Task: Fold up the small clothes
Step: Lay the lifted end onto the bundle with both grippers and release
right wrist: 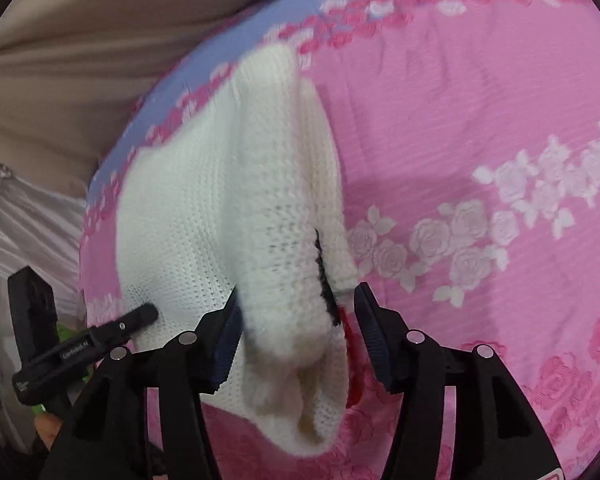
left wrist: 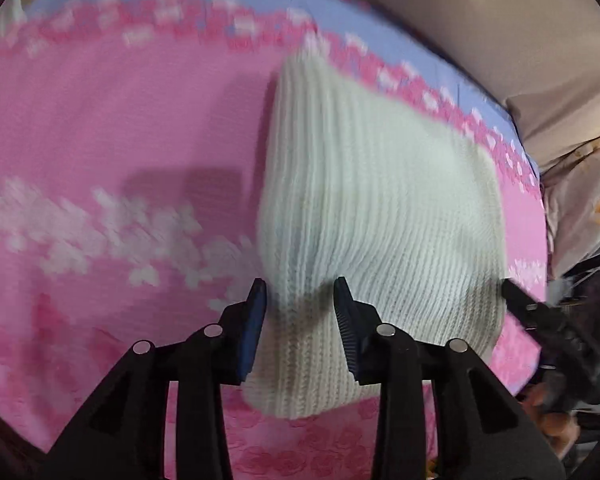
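A white ribbed knit garment lies folded on the pink flowered bed cover. My left gripper is open, its jaws either side of the garment's near left part. In the right wrist view the garment shows a raised fold with a black and red trim. My right gripper is open with that fold between its jaws. The left gripper's fingertip rests at the garment's left edge. The right gripper's fingertip shows at the right edge in the left wrist view.
The bed cover has a blue border at its far edge, with beige fabric beyond. Pale cloth lies off the bed's side. Beige and grey fabric sits left of the bed in the right wrist view.
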